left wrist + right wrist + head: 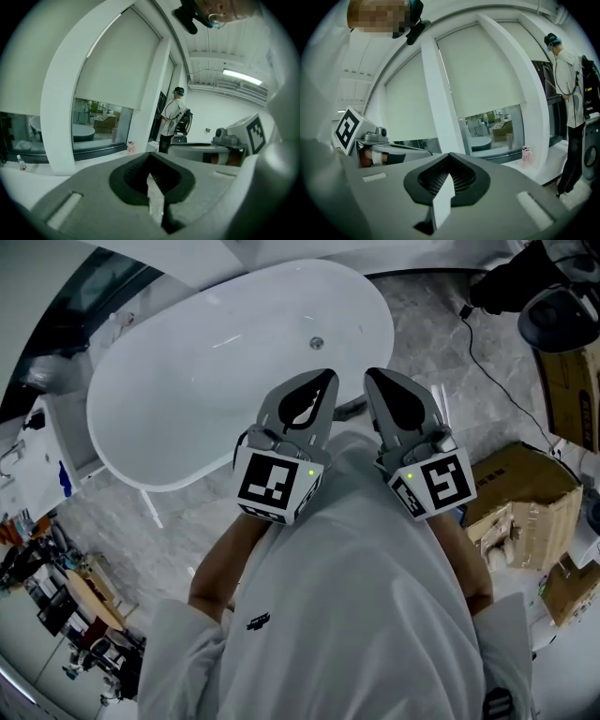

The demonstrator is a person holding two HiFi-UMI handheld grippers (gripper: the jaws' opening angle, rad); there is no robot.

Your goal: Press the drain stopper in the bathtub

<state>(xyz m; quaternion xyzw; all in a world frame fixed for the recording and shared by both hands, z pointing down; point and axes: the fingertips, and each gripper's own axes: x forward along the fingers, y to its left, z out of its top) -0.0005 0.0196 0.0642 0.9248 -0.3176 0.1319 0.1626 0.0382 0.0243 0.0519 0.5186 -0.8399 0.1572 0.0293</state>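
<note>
A white oval bathtub (pixel 187 381) stands on the marble floor ahead of me, and the small round metal drain stopper (pixel 317 343) sits in its bottom near the right end. Both grippers are held up in front of my chest, well above the tub. The left gripper (pixel 323 381) is shut with nothing in it, and its tip overlaps the tub's near rim in the head view. The right gripper (pixel 377 377) is shut and empty too, just right of the tub. The left gripper (pixel 151 158) and the right gripper (pixel 450 158) both face a white window wall, not the tub.
Cardboard boxes (pixel 525 493) are piled at the right. A black cable (pixel 487 362) runs over the floor towards dark equipment (pixel 553 296). Clutter (pixel 56 568) lines the left wall. A person in white (pixel 572 93) stands by a doorway. A pink bottle (pixel 526 154) rests on the ledge.
</note>
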